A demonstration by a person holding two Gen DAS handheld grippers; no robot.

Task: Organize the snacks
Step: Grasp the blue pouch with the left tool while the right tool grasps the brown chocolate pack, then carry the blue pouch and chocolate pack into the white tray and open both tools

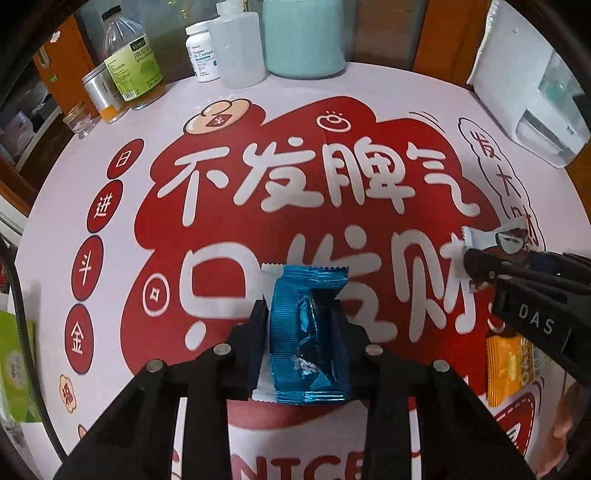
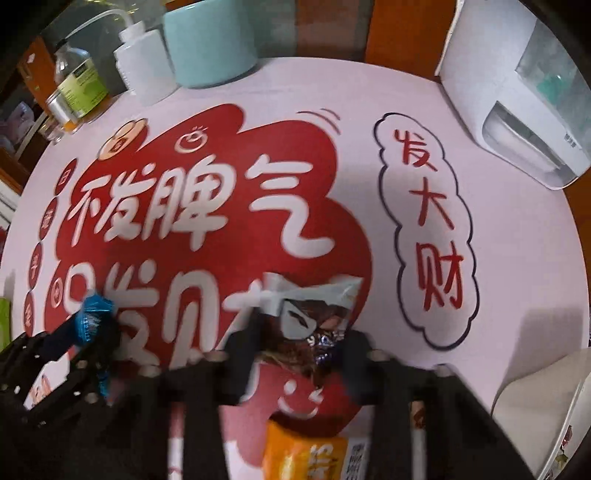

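Each hand-held gripper is closed on a snack, the left (image 1: 301, 332) on the blue packet (image 1: 306, 332) at 6 o'clock, the right (image 2: 299, 343) on the brown-and-white packet (image 2: 314, 317), so both should lift gently, without crushing the wrappers.

"不发脾气" on the table mat (image 1: 295, 122), "DAS" on the right tongs (image 1: 476, 275).

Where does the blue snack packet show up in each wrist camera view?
Left wrist view: blue snack packet at bottom centre, pinched in the left gripper.
Right wrist view: blue snack packet at the lower left edge.
Shared landmark: teal canister at the table's far edge.
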